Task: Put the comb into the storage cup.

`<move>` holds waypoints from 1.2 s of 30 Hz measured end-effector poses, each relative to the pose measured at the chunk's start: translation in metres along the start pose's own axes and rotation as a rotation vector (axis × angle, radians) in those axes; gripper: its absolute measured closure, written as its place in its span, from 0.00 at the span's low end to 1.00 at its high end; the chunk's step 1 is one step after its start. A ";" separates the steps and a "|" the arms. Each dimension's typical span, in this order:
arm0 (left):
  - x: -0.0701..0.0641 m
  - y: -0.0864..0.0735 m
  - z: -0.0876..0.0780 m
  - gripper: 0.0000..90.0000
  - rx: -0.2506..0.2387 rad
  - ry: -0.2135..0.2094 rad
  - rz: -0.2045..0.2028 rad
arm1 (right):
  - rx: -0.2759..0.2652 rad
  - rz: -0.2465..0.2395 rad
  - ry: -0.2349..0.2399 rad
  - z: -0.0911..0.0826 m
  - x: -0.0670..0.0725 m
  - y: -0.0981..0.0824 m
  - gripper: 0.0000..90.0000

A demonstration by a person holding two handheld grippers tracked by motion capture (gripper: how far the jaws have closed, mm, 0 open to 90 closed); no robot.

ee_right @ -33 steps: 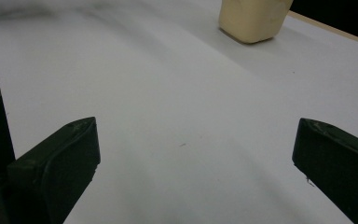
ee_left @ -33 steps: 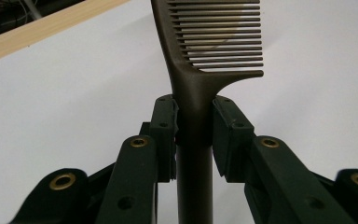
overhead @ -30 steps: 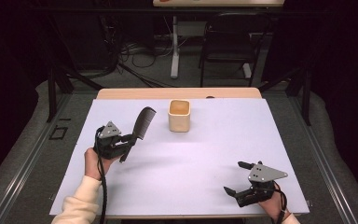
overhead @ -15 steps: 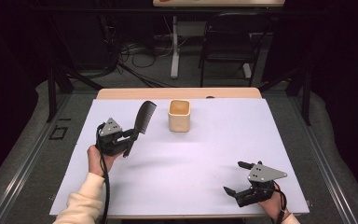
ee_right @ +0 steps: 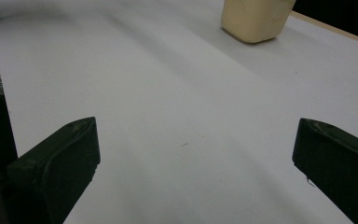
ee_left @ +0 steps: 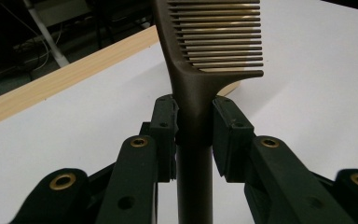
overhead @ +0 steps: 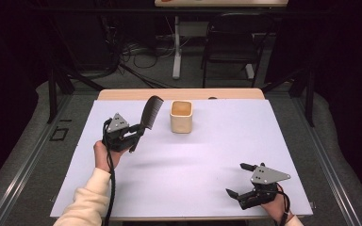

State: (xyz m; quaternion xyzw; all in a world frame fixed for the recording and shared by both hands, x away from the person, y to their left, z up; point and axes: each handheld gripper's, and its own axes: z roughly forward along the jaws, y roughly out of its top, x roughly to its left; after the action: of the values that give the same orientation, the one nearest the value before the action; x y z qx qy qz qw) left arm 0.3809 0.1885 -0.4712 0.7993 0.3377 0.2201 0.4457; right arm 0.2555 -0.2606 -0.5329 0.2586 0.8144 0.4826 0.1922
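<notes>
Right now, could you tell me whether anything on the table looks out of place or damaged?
Nothing stands out: the comb is gripped squarely by its handle in the left gripper, and the beige cup stands upright.

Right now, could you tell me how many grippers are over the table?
2: the left gripper is at the table's left, clamped on a dark comb; the right gripper is near the front right corner, jaws open and empty.

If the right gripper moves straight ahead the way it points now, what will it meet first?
Probably nothing soon: the right gripper, jaws open, faces bare white table. The beige cup stands far ahead, slightly right of its line.
</notes>
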 end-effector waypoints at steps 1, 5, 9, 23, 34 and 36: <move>0.000 0.001 0.001 0.80 -0.002 0.001 0.001 | 0.000 0.000 0.000 0.000 0.000 0.000 0.00; 0.001 0.007 0.002 0.80 -0.009 0.001 0.001 | 0.003 0.001 0.002 0.000 0.000 0.000 0.00; 0.001 0.015 0.004 0.80 -0.015 0.007 0.011 | 0.003 0.003 -0.002 0.000 0.000 0.000 0.00; 0.006 0.037 0.012 0.80 -0.043 0.002 0.007 | 0.003 0.002 0.001 0.000 0.000 -0.001 0.00; 0.013 0.051 0.022 0.80 -0.067 0.003 0.009 | 0.001 0.000 0.004 0.000 0.000 0.000 0.00; 0.013 0.054 0.023 0.80 -0.070 0.003 0.008 | -0.002 0.001 0.005 0.000 0.000 0.000 0.00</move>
State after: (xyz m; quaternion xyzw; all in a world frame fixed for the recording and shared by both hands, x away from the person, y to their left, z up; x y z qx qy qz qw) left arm 0.4229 0.1650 -0.4358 0.7842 0.3270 0.2347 0.4722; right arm 0.2556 -0.2610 -0.5333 0.2576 0.8144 0.4840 0.1902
